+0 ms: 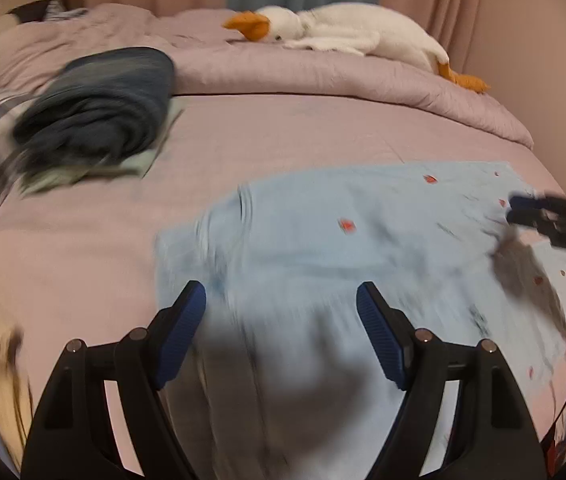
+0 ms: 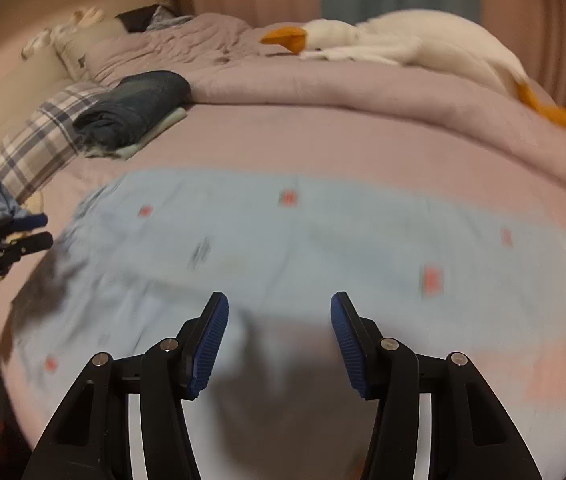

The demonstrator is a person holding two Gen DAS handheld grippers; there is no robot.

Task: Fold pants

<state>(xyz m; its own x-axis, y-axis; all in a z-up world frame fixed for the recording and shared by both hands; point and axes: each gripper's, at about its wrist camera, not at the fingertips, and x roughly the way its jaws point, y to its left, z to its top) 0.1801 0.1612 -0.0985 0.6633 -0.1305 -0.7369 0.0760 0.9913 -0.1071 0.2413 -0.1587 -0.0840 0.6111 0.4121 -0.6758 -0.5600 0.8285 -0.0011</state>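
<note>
the light blue pants, dotted with small red marks, are spread flat on the pink bed, in its near part. both views are blurred, so the fabric's folds can hardly be made out; a folded edge seems to run across the cloth in the right wrist view.

the left hand-held gripper is held above the pants with its blue pads well apart, and nothing is caught between them. the right hand-held gripper is likewise held over the cloth with its jaws parted and empty; a dark shadow is cast below each.

a folded dark blue garment is laid on a pale green one further up the bed, beside a plaid pillow. a white plush goose with an orange beak is stretched along the rumpled quilt at the far side.
</note>
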